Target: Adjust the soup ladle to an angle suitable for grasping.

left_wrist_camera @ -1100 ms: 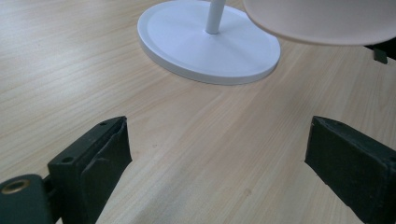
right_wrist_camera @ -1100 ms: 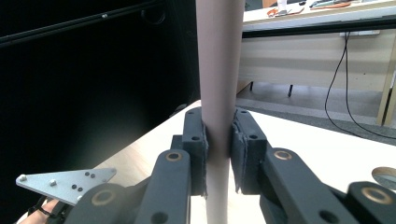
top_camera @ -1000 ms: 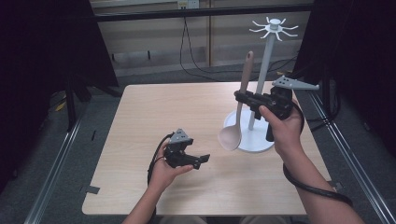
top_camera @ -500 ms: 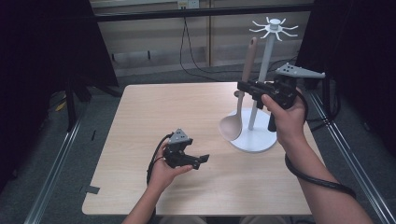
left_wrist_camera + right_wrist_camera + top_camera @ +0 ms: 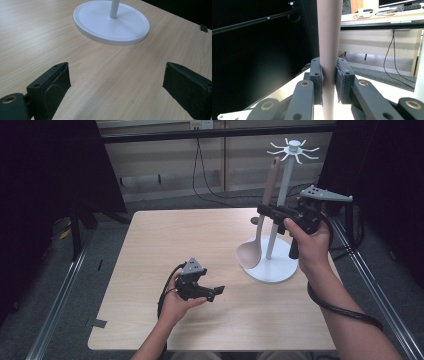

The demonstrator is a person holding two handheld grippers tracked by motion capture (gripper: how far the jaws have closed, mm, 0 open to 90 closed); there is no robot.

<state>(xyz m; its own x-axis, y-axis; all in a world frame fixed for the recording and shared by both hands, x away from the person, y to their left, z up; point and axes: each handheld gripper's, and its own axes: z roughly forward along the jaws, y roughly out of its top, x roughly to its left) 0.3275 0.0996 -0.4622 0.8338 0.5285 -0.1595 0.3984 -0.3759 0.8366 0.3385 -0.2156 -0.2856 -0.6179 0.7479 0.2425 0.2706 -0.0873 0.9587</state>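
Table: pale wood table [image 5: 150, 250], dark surroundings.
Spoon place: beige spoon [image 5: 260, 227] held upright above the right edge, just beside the white stand [image 5: 272, 267].
Right gripper [image 5: 328, 82]: clamped on the handle mid-length.
Left gripper [image 5: 116, 90]: jaws wide, empty.
Handling: likely light, stiff, smooth; grip the handle firmly.
Look: long matte handle, rounded bowl.

A lab-like office room: dark curtains [image 5: 45, 180], framed test table [image 5: 165, 245], desks with monitors [image 5: 397, 3] (behind).

Black claws [image 5: 329, 82]; brass screws; trailing black cables
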